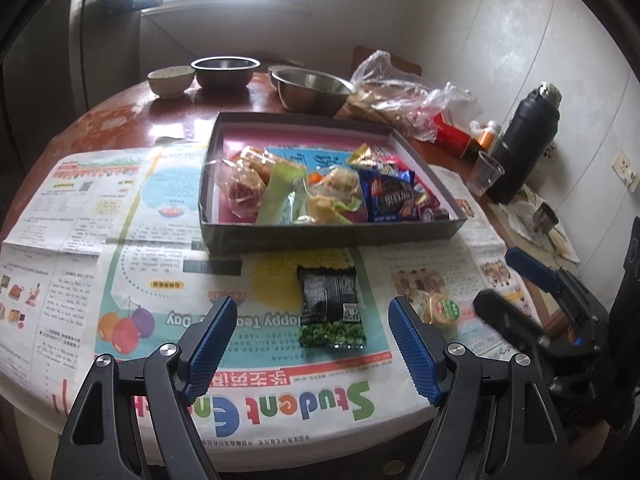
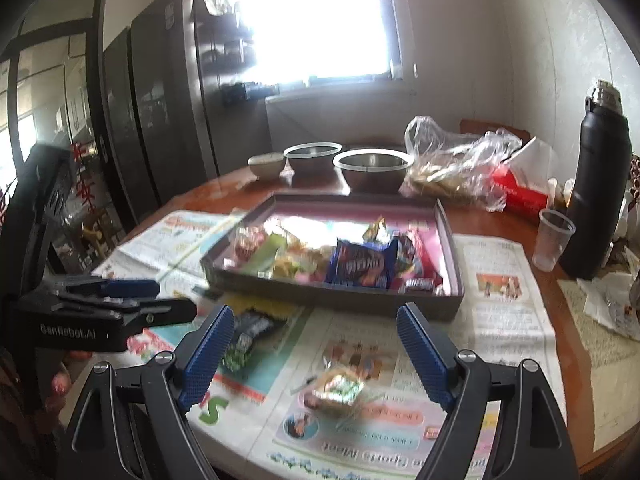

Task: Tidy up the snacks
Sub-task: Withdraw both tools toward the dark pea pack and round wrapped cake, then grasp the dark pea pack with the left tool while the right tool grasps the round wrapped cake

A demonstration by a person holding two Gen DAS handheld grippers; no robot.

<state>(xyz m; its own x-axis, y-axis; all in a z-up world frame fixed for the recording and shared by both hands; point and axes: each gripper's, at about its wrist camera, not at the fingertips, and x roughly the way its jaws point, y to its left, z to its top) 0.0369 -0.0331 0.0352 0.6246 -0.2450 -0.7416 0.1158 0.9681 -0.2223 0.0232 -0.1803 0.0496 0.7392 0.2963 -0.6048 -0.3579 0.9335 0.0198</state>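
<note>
Left gripper (image 1: 312, 344) is hanging over the newspaper (image 1: 80, 216), jaws apart, nothing gripped. Green-pea packet (image 1: 332, 306) is lying flat between the fingers, at 12 o'clock, untouched. Right gripper (image 2: 316, 352) is also sitting spread and empty; a small round wrapped snack (image 2: 334, 390) is lying between its fingers at 6 o'clock of the tray, untouched. Snack tray (image 1: 328, 236) is sitting just beyond both at 12, piled with packets, blue cookie pack (image 1: 386, 196) at its right. Farther: steel bowls (image 1: 310, 90), plastic bag (image 1: 404, 100), black flask (image 1: 524, 140) at 2 o'clock.
</note>
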